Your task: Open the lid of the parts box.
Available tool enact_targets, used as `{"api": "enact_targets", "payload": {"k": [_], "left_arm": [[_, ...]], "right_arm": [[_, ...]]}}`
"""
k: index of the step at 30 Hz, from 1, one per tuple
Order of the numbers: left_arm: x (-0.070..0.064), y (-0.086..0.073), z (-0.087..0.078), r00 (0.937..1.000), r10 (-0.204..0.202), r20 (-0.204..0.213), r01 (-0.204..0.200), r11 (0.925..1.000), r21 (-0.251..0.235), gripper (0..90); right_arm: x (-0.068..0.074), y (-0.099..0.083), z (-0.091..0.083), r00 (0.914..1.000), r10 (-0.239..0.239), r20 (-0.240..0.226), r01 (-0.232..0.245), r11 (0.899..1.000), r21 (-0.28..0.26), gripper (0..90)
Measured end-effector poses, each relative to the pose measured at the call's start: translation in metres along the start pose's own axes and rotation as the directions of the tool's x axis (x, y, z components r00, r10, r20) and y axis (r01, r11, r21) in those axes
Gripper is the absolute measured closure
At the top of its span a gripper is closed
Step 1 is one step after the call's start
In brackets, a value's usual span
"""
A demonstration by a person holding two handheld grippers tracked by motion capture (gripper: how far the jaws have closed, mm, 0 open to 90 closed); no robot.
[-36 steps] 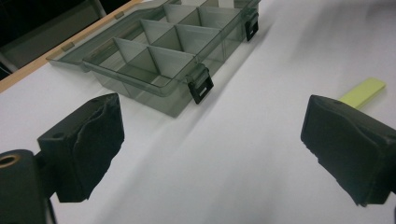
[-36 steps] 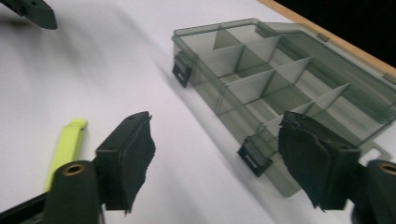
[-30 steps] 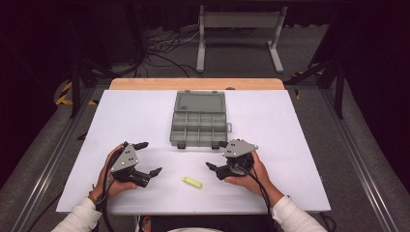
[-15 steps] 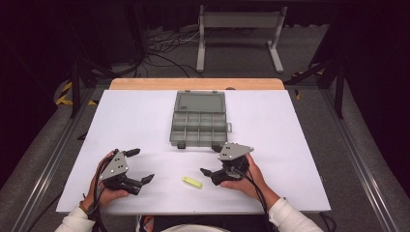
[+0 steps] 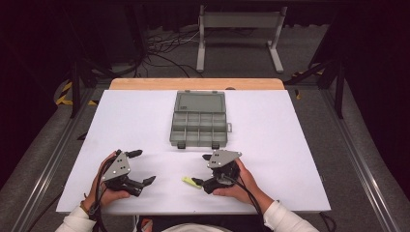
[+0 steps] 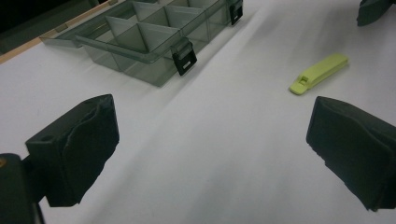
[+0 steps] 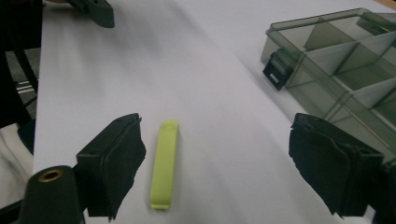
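A small yellow-green plastic piece [image 5: 190, 181] lies flat on the white table [image 5: 270, 145] near the front edge; it also shows as the piece [image 6: 319, 73] and the piece [image 7: 164, 163]. My right gripper [image 5: 201, 170] is open and points left at it. In the right gripper view the piece lies between the spread jaws [image 7: 219, 149], close beside the left one, and nothing grips it. My left gripper [image 5: 143, 166] is open and empty [image 6: 210, 140], left of the piece and apart from it.
A grey translucent organizer box [image 5: 199, 129] with several empty compartments sits at the table's middle, its lid [image 5: 199, 101] laid open behind. The box [image 6: 149, 32] and the box [image 7: 345, 56] show their black latches. A metal stand [image 5: 239, 29] rises beyond the table.
My right gripper has moved left and nearer to the front edge, up to the yellow-green piece. The left gripper has shifted slightly toward the front edge. The piece has not moved.
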State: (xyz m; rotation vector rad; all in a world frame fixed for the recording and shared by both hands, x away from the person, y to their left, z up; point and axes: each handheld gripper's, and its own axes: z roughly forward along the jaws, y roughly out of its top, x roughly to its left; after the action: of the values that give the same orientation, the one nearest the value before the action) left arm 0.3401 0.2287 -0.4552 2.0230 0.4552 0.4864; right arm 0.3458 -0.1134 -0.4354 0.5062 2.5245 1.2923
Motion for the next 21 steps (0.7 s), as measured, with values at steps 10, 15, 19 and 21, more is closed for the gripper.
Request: {"api": "enact_targets", "payload": {"k": [10, 15, 19, 21], "left_arm": [[0.001, -0.002, -0.001, 1.0, -0.002, 0.006, 0.002, 1.0, 0.002, 3.2], [0.001, -0.003, -0.003, 1.0, -0.002, 0.003, 0.002, 1.0, 0.002, 3.2], [0.001, -0.003, -0.004, 1.0, -0.004, 0.008, 0.004, 1.0, -0.001, 3.2], [0.001, -0.003, -0.003, 0.9999, -0.007, 0.01, 0.007, 1.0, 0.003, 3.2]], "right_arm": [[0.009, 0.001, 0.016, 0.9989, -0.017, -0.044, 0.019, 0.999, 0.045, 22.2], [0.011, 0.0, 0.021, 0.9975, -0.009, -0.071, 0.013, 0.998, 0.064, 22.1], [0.013, -0.001, 0.023, 0.9966, -0.024, -0.078, 0.03, 0.997, 0.077, 22.6], [0.013, -0.001, 0.024, 0.9962, -0.024, -0.084, 0.032, 0.996, 0.087, 25.1]]}}
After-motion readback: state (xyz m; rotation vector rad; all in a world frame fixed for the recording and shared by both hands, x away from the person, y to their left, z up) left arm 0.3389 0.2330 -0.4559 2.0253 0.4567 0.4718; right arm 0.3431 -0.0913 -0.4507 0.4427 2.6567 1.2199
